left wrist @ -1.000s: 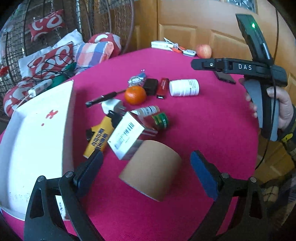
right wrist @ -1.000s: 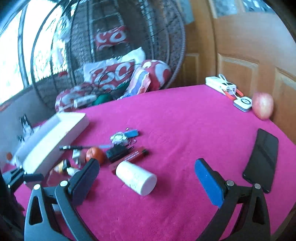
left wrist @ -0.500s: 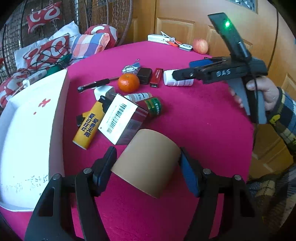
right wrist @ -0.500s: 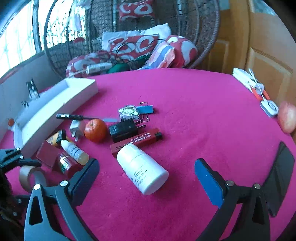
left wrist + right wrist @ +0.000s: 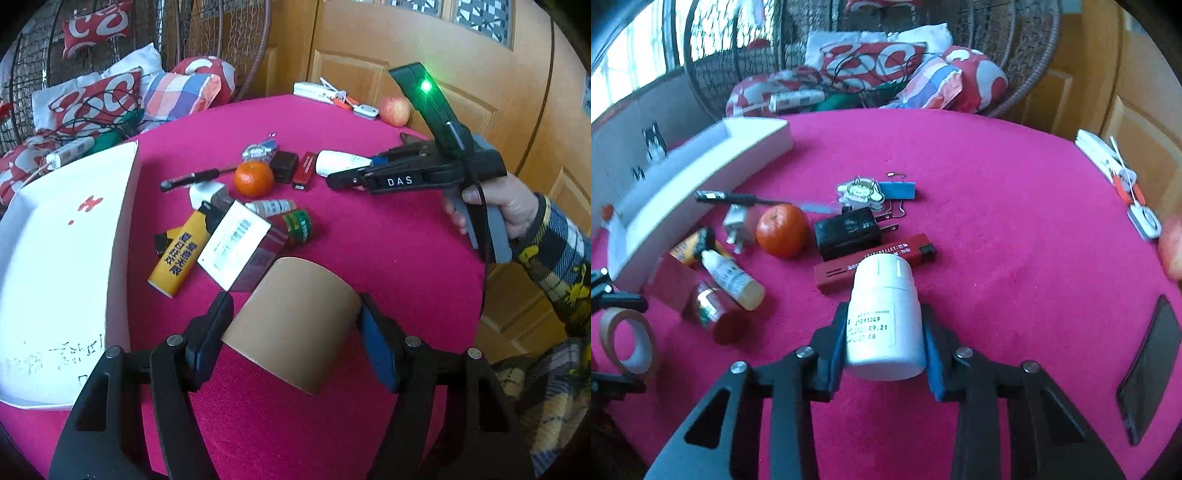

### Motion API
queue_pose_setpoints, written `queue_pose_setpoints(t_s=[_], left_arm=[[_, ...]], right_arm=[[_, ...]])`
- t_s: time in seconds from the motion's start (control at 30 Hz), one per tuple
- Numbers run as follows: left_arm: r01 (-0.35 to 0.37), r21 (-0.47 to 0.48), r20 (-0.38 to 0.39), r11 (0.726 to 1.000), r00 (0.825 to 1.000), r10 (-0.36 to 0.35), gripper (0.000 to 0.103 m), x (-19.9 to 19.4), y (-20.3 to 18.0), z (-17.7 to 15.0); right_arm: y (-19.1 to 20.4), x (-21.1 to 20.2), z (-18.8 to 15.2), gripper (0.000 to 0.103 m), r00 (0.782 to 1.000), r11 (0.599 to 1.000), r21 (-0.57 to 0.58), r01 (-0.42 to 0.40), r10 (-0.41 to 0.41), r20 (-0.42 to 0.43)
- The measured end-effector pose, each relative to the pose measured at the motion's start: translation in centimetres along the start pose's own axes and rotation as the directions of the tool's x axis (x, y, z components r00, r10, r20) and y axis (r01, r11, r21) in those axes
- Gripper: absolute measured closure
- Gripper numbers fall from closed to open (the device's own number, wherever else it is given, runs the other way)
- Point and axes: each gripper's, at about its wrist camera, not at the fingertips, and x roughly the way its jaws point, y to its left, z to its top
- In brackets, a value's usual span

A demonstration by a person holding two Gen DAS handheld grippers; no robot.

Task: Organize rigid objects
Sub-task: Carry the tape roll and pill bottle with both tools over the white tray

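Note:
A brown tape roll (image 5: 295, 325) lies on its side on the pink tablecloth (image 5: 388, 258), and my left gripper (image 5: 293, 310) is shut on it, one pad against each flat end. A white pill bottle (image 5: 882, 317) lies on its side with its cap pointing away. My right gripper (image 5: 884, 328) straddles it, jaws closing, both blue pads against the bottle's sides. In the left wrist view the right gripper (image 5: 347, 177) reaches the bottle (image 5: 340, 162) from the right, held by a hand in a plaid sleeve.
A white open box (image 5: 55, 258) lies at the left. Between the grippers lie an orange (image 5: 253, 178), a yellow tube (image 5: 177, 258), a barcoded box (image 5: 236, 247), small bottles and a black charger (image 5: 849, 232). A phone (image 5: 1152, 369) and an apple (image 5: 395, 110) lie right.
My left jaws closed from wide open onto the tape roll. My right gripper came down over the white bottle and its jaws closed around it.

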Motion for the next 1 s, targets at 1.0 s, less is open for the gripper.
queue_pose_setpoints(t_s=[1.0], left_arm=[[-0.061,-0.142,0.189,0.988,0.978,0.088,0.035,-6.8,1.9,1.5]], right_arm=[[5.1,-7.4,3.9,0.067,0.956,0.985,0.055,-0.166,0.147,0.252]])
